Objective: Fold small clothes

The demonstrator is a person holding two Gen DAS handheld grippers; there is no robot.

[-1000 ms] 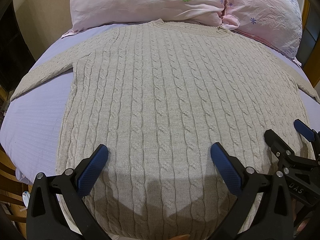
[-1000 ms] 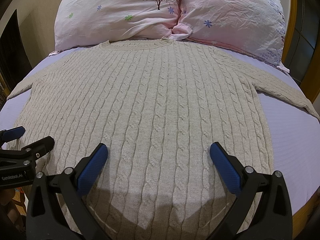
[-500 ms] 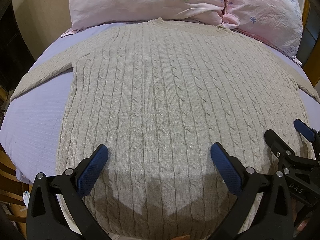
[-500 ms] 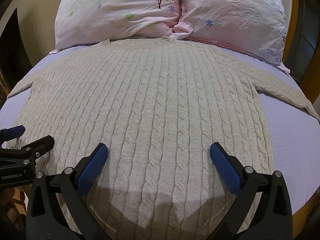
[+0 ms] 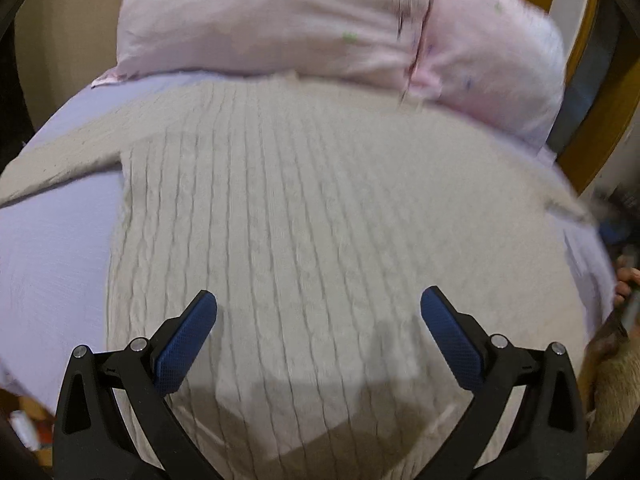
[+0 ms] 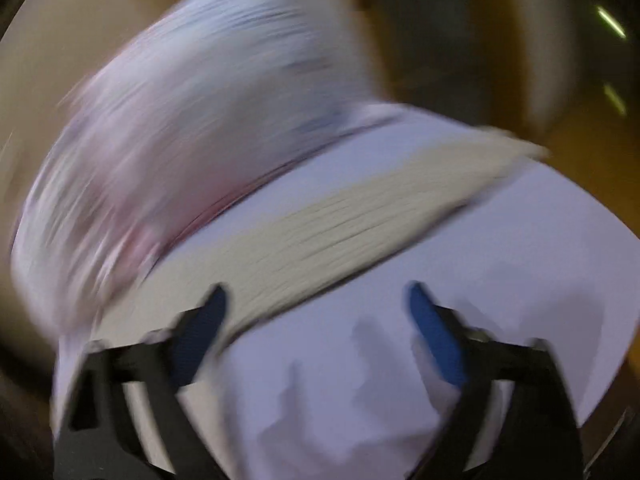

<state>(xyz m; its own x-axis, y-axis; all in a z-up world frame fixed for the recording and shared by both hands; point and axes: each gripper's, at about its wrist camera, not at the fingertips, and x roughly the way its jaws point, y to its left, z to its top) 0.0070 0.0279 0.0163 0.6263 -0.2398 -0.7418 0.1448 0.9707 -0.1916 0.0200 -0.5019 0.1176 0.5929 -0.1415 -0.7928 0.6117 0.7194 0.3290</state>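
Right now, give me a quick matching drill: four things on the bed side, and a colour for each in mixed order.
Things:
1. sweater
2. pillows
3. bed sheet
4. finger pads of the left gripper

Colours:
A. blue
B. pale lilac
C. beige
D. pink

Pairs: 1-C, 2-D, 3-B, 4-A

No readable text, label or number in either view; both frames motion-blurred.
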